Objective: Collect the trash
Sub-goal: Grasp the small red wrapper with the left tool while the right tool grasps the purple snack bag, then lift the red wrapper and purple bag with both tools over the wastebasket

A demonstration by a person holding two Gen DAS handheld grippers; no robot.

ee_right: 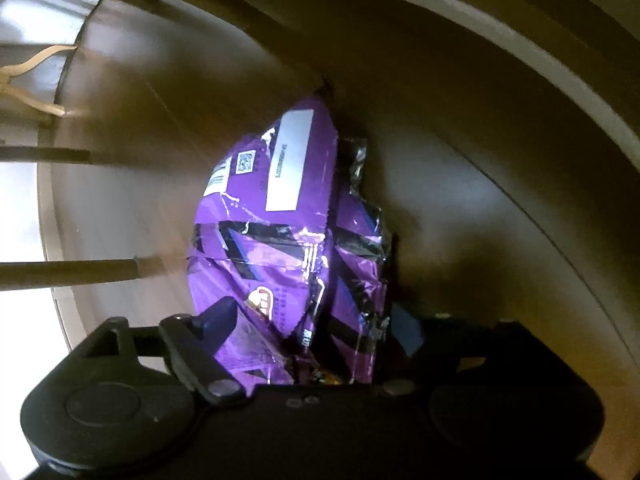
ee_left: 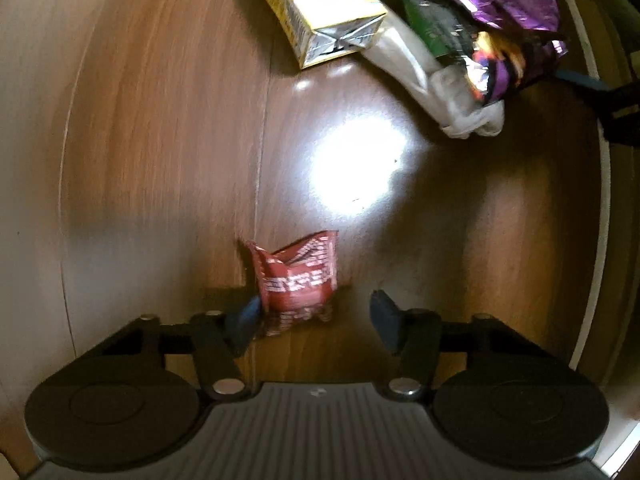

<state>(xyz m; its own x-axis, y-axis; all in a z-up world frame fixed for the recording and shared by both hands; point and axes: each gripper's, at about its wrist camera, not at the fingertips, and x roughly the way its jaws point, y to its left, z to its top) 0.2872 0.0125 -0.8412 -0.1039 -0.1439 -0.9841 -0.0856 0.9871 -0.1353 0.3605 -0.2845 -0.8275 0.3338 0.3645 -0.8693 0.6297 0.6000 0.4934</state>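
Observation:
A crumpled red wrapper lies on the wooden floor, between the fingers of my left gripper, close against the left finger. The left jaws are open. My right gripper is shut on a purple foil snack bag and holds it above the floor. That bag also shows at the top right of the left wrist view, with the right gripper's blue pad beside it.
A yellow carton, a white plastic bottle or bag and a dark green packet lie at the top of the left wrist view. A white baseboard runs on the right. Chair or table legs stand left in the right wrist view.

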